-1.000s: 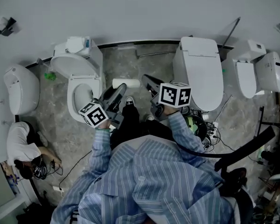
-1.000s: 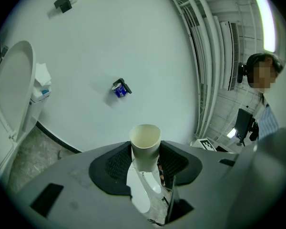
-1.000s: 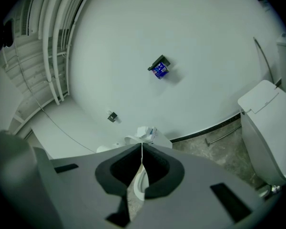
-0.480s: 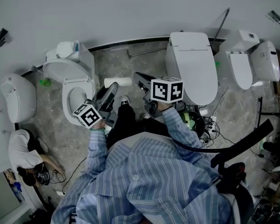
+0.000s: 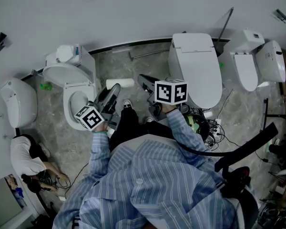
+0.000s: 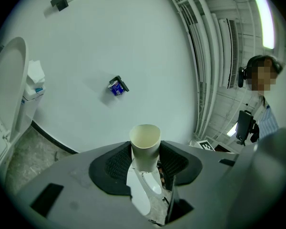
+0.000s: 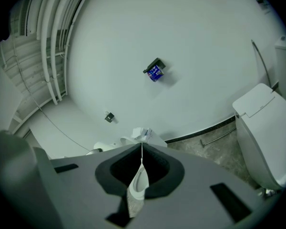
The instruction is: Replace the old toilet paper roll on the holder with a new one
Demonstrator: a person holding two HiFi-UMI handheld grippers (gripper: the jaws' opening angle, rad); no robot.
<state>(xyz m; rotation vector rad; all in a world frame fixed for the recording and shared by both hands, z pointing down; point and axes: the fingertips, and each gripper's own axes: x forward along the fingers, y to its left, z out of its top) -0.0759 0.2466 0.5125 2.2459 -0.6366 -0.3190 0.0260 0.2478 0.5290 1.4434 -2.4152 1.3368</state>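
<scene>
Left claw: lower centre of the left gripper view, pads pinching the cardboard tube from both sides.
Cardboard tube: a bare core with no paper on it that I can see. It stands between my pads with its open end up. The card looks thin. I judge a harder squeeze would crush it and a looser one would let it slide out.
Right claw: lower centre of its own view, pressed together, nothing in it.
Open toilet bowl: left of centre in the head view, just beside my left claw. A dropped tube could land in it.
Cables: right of centre, by my feet, a snag risk if I step that way.
Wall bracket: upper centre, well apart, carrying something blue. I cannot tell whether this is the holder.
New roll: none that I can make out — the risk is reaching the wall with nothing to fit.
</scene>
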